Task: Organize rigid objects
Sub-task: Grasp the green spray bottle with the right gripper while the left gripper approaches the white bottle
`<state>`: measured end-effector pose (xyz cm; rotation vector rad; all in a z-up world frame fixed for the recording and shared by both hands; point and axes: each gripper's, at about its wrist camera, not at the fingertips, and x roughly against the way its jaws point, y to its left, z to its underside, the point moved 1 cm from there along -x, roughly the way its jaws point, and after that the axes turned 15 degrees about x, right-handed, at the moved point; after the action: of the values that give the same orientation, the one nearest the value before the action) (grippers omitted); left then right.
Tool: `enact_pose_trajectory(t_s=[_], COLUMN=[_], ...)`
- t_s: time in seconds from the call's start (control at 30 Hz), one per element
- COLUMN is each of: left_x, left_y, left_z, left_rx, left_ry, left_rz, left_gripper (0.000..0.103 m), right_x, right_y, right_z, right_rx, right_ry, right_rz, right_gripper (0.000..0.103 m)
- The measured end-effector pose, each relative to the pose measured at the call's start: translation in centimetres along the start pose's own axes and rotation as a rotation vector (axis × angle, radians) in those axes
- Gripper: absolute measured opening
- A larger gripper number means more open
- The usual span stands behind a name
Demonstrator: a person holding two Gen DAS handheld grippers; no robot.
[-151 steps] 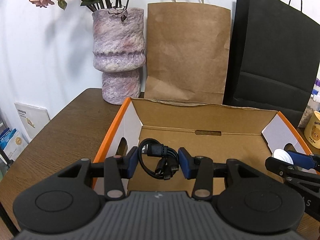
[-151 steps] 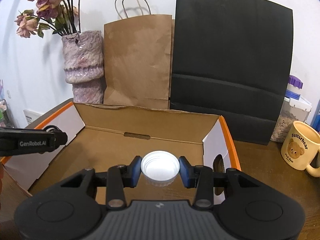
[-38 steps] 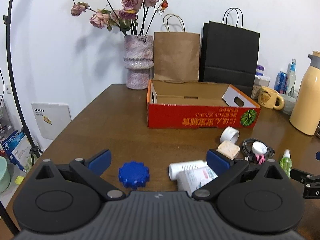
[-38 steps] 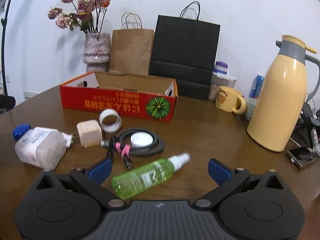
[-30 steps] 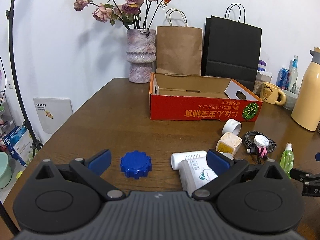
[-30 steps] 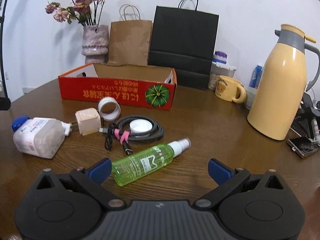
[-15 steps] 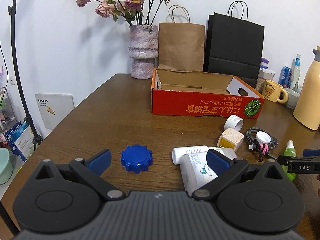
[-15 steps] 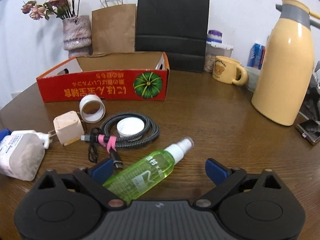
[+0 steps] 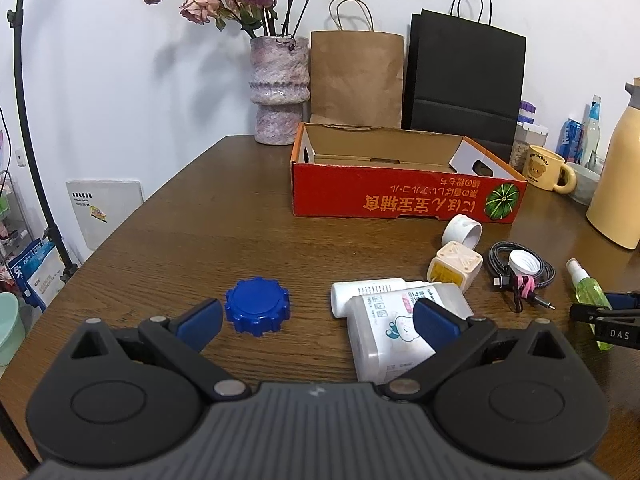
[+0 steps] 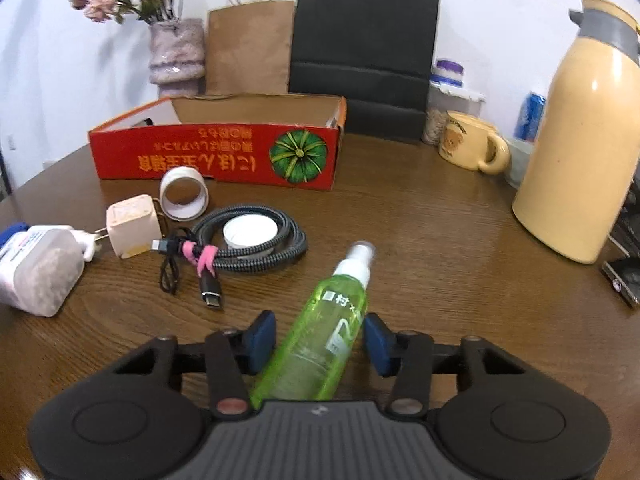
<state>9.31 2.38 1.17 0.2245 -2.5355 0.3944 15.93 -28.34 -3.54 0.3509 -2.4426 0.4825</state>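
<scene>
The right gripper [image 10: 320, 340] is closing around a translucent green spray bottle [image 10: 324, 336] with a white nozzle, lying on the wooden table [image 10: 440, 272]; small gaps remain beside both pads. Left gripper [image 9: 316, 320] gapes wide, empty.

A dark wooden table [image 9: 224, 216] stood against a plain white wall [image 9: 120, 60].
A vase of dried roses [image 9: 279, 92], a brown paper bag [image 9: 356, 76] and a black paper bag [image 9: 464, 84] lined the wall; a black stand pole [image 9: 30, 120] rose at left.
</scene>
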Motion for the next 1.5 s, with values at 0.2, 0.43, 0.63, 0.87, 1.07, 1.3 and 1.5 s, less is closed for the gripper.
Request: enact_pose_trajectory(t_s=[0.2,0.43,0.63,0.87,1.07,1.3,1.5], left_x=[-0.3,-0.8,-1.2,-1.4,-2.3,-3.8,-4.8], left_y=[-0.3,-1.2,-1.9,-2.9,-4.6,-6.7,-6.1], left_z=[0.0,0.6,1.1,1.6,1.9,2.9,3.1], left_rx=[0.012,-0.001,-0.004,-0.020,-0.025,-0.049,-0.013], left_ry=[0.004,0.023,0.043,0.048,0.067,0.031,0.008], left_rz=[-0.006,-0.004,0.007,0.036,0.059,-0.024,-0.068], left_gripper=[0.103,0.103,0.103,0.103,0.103,0.103,0.103], right_x=[0.0,0.2,1.3,2.3,2.8,2.9,3.0], right_y=[-0.2,-0.5,-0.6,0.4,1.0,1.3,1.0], right_z=[0.2,0.5,0.7,0.5,0.4,0.4,0.5], right_rx=[0.032,0.009,0.002,0.033,0.030,0.031,0.023], right_ry=[-0.032,-0.053,-0.112,-0.161,-0.183,-0.190,-0.193], right_rz=[-0.001,0.004,0.033,0.045,0.066,0.075,0.068], right_gripper=[0.034,0.031,0.031,0.031,0.031,0.031,0.031])
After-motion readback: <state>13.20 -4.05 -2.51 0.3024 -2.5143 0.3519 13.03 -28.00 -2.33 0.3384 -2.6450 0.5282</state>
